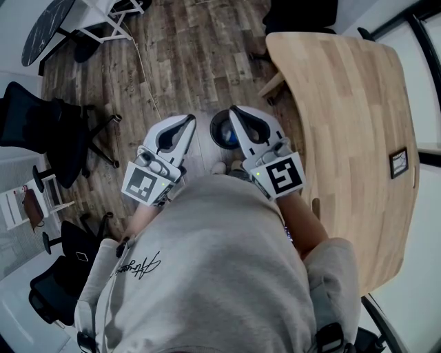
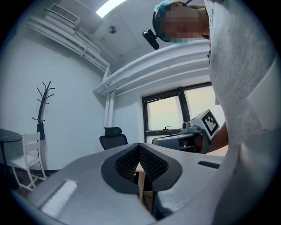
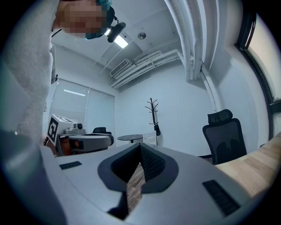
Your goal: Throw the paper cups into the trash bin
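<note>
Seen from the head view, a round dark trash bin point(image 1: 216, 131) stands on the wood floor just ahead of me, with something blue inside. No paper cup shows in any view. My left gripper point(image 1: 190, 118) is held level to the left of the bin. Its jaws are shut with nothing between them, as the left gripper view also shows point(image 2: 139, 146). My right gripper point(image 1: 233, 110) reaches over the bin's right side. It too is shut and empty point(image 3: 140, 146). Each gripper appears in the other's view, side by side.
A long wooden table point(image 1: 351, 131) runs along my right, with a small framed object point(image 1: 398, 163) on it. Black office chairs point(image 1: 41, 131) stand at the left, and a white folding chair point(image 1: 103, 21) and a round dark table point(image 1: 45, 27) farther off. A coat stand point(image 3: 152, 115) is by the wall.
</note>
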The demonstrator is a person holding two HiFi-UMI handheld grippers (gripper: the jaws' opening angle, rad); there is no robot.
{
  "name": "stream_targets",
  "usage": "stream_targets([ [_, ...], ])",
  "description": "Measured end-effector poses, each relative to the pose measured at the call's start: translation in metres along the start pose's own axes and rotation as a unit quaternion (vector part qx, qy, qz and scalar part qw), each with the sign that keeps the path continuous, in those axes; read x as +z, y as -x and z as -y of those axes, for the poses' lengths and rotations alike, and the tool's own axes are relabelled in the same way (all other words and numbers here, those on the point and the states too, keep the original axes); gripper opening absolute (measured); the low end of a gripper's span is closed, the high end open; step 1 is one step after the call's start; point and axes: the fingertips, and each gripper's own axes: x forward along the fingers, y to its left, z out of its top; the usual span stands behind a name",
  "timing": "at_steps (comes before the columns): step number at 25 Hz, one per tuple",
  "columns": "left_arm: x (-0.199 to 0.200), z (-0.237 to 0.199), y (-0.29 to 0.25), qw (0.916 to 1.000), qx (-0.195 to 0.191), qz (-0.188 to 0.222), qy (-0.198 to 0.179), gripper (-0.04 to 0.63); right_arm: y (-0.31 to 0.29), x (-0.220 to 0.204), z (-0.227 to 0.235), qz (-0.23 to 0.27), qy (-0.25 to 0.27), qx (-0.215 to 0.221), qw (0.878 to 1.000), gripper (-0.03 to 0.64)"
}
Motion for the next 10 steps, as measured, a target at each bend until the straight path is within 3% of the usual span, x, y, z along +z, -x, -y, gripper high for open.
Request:
stream_targets([
  [10,-0.0013,-0.0017,0.0057,1.0,0.009,0.001,0.003,0.003,0.003,-0.0035,-0.0041,0.0,-0.003,-0.002,1.0,0.009],
])
